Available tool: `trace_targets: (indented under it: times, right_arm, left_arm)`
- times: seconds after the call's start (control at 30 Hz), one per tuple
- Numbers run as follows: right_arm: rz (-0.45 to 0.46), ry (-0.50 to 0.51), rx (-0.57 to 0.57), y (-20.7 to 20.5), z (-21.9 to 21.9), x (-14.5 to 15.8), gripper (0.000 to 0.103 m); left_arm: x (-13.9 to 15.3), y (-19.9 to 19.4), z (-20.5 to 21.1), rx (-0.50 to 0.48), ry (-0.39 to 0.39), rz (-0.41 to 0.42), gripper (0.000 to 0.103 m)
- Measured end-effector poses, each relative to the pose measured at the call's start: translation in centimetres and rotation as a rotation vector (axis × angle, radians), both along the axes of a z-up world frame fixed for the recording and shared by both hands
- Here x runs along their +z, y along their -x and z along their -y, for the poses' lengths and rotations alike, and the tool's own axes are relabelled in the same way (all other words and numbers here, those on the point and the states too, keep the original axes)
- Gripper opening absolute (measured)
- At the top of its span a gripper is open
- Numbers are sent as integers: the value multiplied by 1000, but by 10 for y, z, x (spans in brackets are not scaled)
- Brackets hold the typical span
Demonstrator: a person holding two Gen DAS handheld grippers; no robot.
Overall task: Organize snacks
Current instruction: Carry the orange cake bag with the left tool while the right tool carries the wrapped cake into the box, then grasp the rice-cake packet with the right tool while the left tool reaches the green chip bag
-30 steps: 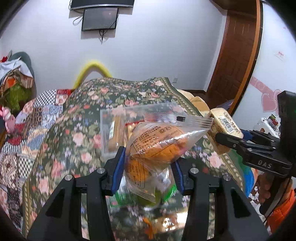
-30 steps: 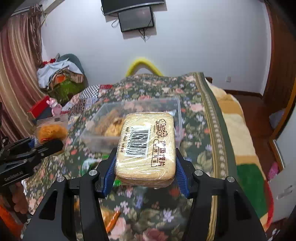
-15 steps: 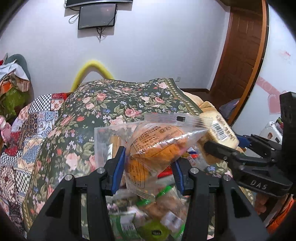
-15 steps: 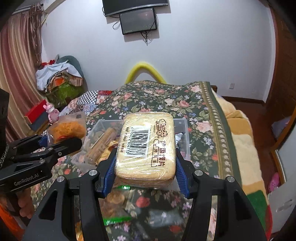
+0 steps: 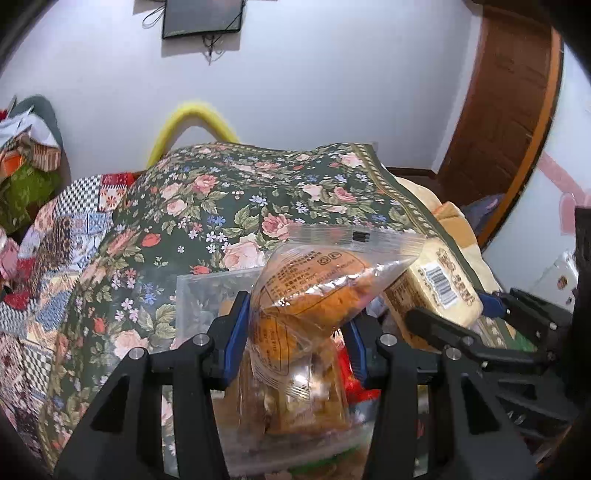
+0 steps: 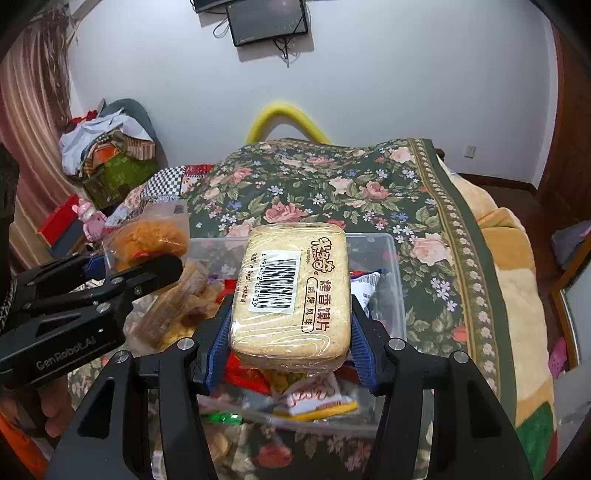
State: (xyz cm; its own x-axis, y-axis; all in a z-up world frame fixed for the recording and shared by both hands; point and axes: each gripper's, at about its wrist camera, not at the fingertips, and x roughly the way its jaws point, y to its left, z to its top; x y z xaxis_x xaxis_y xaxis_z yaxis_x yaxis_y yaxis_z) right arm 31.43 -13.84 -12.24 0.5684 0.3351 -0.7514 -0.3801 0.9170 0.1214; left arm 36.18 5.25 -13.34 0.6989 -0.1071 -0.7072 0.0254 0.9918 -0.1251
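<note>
Snacks held over the clear bin (image 6: 391, 258) on the floral bedspread (image 6: 332, 184), apparently for dropping in: left gripper (image 5: 295, 332) clamps a clear pouch (image 5: 314, 295) at left, right gripper (image 6: 290, 334) a wrapped biscuit pack (image 6: 291, 291) just right.

We see a bed (image 6: 369, 192) under a dark floral cover, a yellow curved headboard (image 6: 284, 118) behind it against a pale wall (image 6: 406, 74). At twelve o'clock hangs a dark screen (image 6: 266, 20); at three o'clock stands a wooden door (image 5: 506, 110). At nine o'clock a striped curtain (image 6: 29, 122) hangs beside piled clothes (image 6: 107, 147).
</note>
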Motion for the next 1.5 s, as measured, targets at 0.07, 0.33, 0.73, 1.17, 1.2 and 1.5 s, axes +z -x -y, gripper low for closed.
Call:
trace_targets:
  times: [0.07,0.33,0.73,1.17,1.2,1.5]
  right_arm:
    - [-3,13,-2,-5,-1,-5,53]
    - [-41,42,13,-20,-4,-21,53]
    - [10,66,38,-1,-4,3,56]
    - [71,39,76,70,5,45,66]
    - [71,39,81,77,6,46,67]
    - [2,26,128,127,6,30,75]
  left_arm:
    - [-5,-7,-1,5,15,-8,47]
    - [-15,-23,9,10,-37,-20,52]
    - [12,11,8,-30,-5,10,65]
    - [45,100,-6,-47,-5,26,70]
    - [45,106,-6,-46,-9,23,70]
    - [22,171,-12,-57,-40,-43,72]
